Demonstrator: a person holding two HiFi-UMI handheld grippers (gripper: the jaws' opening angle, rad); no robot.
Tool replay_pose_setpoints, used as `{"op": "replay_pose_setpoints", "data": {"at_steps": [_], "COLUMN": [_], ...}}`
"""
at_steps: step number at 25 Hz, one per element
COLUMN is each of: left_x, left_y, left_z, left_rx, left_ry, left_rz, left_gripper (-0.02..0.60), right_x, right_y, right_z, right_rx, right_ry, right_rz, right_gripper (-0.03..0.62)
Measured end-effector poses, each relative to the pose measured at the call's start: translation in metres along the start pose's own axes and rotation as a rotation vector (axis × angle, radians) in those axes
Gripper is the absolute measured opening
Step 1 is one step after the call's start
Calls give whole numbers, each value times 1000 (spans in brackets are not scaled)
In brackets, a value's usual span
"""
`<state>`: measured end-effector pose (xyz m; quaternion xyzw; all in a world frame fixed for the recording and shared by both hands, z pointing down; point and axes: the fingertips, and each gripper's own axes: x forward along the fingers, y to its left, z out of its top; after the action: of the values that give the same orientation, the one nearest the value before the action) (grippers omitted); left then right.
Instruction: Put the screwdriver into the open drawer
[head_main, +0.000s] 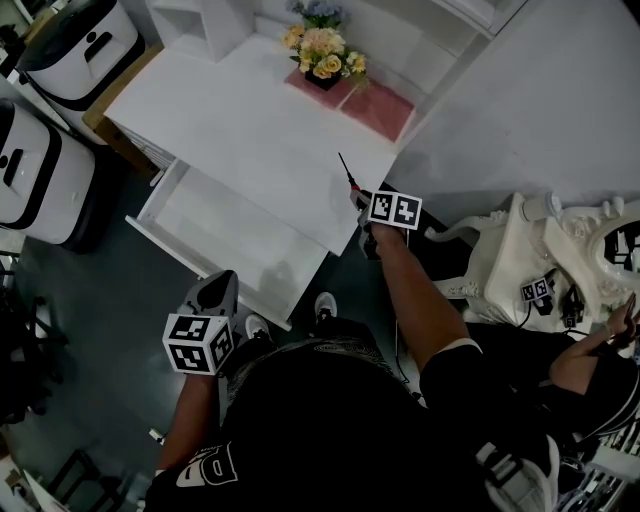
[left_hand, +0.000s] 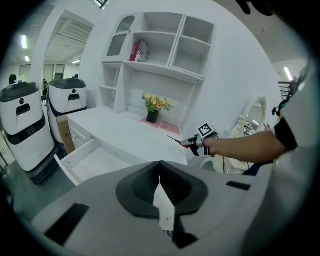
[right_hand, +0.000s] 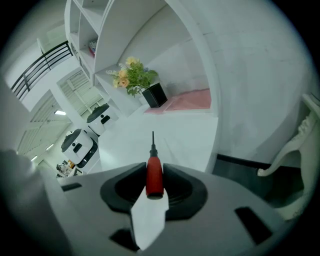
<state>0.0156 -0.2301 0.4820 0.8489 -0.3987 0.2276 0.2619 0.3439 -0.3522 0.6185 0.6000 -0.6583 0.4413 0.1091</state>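
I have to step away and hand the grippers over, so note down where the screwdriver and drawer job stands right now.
Right gripper: shut on the screwdriver by its red handle, tip forward, over the desk edge.
Left gripper: shut, empty, near the front of the open drawer.
Done: drawer open, screwdriver in the grip.
Left: carry it over the drawer and release it inside.

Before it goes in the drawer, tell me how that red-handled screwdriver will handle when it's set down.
The screwdriver looks stiff and light: thin shaft, small red handle, carried by the right gripper alone. Its round handle will probably roll once released, though the walls of the open drawer should contain it.
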Motion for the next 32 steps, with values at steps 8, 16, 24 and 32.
{"op": "replay_pose_setpoints", "data": {"at_steps": [8,16,24,32], "left_x": [-4,-8,-9,-16], "left_y": [7,14,25,37], "left_z": [-1,-6,-12,-18], "left_rx": [16,39,60,51], "left_ry": [0,11,33,34], "left_rz": [-29,-54,-69,-76], "left_gripper": [15,15,15,15], "right_x": [-19,-31,-35,-28], "right_y": [28,57,83,117], "right_z": [-32,-59,-93,-137], "right_rx": [5,-3,-94,-194], "right_ry": [-7,-5,34,122], "right_rz": [41,78,87,126], "right_gripper": [112,112,112,112]}}
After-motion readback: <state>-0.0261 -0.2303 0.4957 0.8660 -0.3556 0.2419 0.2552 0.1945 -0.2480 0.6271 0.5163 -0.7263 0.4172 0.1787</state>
